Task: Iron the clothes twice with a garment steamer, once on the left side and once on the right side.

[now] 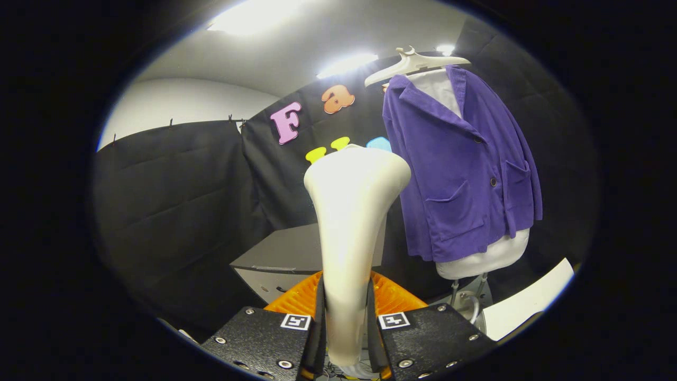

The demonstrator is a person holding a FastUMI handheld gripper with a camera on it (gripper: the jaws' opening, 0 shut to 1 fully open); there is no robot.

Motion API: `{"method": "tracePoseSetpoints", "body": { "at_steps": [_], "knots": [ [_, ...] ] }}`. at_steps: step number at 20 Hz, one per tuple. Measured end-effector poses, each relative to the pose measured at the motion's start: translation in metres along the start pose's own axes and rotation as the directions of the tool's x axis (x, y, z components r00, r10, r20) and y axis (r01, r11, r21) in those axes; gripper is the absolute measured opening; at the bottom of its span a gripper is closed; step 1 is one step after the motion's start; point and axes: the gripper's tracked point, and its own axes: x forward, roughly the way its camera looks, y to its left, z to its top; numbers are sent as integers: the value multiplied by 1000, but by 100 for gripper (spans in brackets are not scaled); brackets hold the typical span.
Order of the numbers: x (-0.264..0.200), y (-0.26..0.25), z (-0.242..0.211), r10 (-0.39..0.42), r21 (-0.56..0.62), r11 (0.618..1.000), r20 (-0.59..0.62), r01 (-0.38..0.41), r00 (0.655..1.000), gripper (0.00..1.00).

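The tongs (346,323) are clamped on the garment steamer's (351,211) narrow handle, head upright just ahead. The rigid, smooth plastic looks light but top-heavy, so a low grip probably suits it. Beyond, apart, the soft purple jacket (465,169) hangs on a hanger (412,63) over a mannequin form.

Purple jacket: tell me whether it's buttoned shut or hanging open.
Buttoned shut: the purple jacket has its front panels overlapped and meeting at dark buttons, with just the collar spread on its hanger.
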Motion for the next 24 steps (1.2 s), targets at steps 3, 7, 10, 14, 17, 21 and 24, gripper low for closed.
{"method": "tracePoseSetpoints", "body": {
  "at_steps": [3, 7, 10, 14, 17, 21, 24],
  "knots": [
    [5, -2, 23, 4, -19, 1000, 37, -3, 999, 32],
    [20, -9, 63, 0, -30, 1000, 92, 3, 996, 32],
    [32, -18, 96, -6, -39, 999, 136, 11, 991, 32],
    [50, -34, 141, -25, -31, 999, 183, 32, 983, 32],
    [59, -54, 172, -66, -45, 996, 232, 79, 970, 32],
    [69, -68, 202, -86, -31, 995, 266, 98, 960, 32],
    [88, -76, 223, -97, -36, 993, 290, 112, 952, 32]
  ]
}}
